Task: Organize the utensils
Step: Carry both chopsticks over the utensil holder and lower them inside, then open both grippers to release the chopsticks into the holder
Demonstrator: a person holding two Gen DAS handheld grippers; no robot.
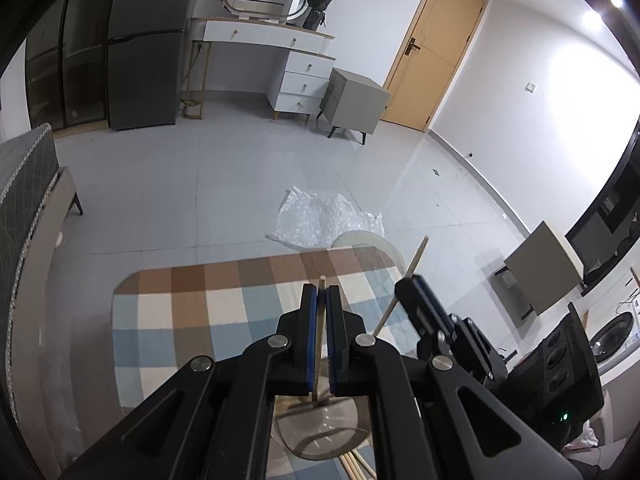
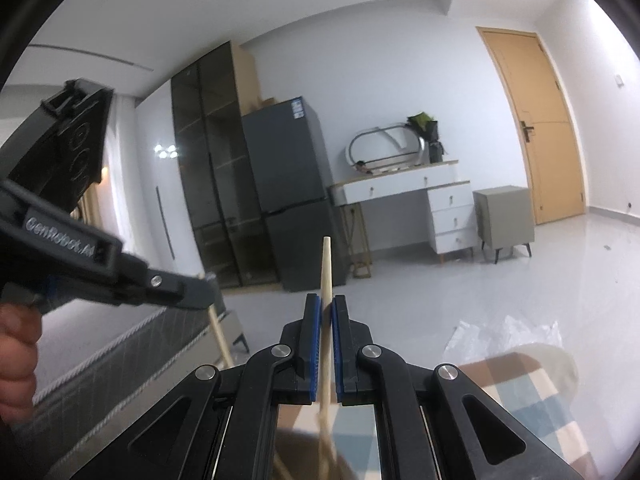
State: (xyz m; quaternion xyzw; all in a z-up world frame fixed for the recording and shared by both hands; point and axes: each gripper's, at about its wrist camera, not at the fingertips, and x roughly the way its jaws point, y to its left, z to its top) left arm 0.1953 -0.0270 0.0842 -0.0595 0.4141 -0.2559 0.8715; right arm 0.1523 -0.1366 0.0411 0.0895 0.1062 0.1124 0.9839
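Now both grippers are clamped, each on one wooden stick. The left gripper (image 1: 322,294) has its blue pads pressed together on a thin chopstick (image 1: 319,344); the stick passes between the jaws, its tip shows just above them, and its lower end goes down toward a clear glass container (image 1: 320,432) under the gripper. More chopsticks (image 1: 354,466) lie at the bottom edge of that view, beside the glass. The container stands on a table with a checked cloth (image 1: 168,320) in brown, cream and blue squares.

The right gripper (image 2: 326,304) is also closed on a chopstick (image 2: 326,272), which stands nearly upright and rises well above the jaws. In the left wrist view this same stick is tilted, to the right of the left gripper and apart from it.

A hand (image 2: 16,360) holds the handle of the left gripper at the left edge of the right wrist view.

Behind the table, a sheet of bubble wrap (image 1: 324,220) lies on the pale floor. Far back are a white dressing table (image 1: 280,40), a grey fridge (image 2: 288,184) and a yellow door (image 1: 436,48).
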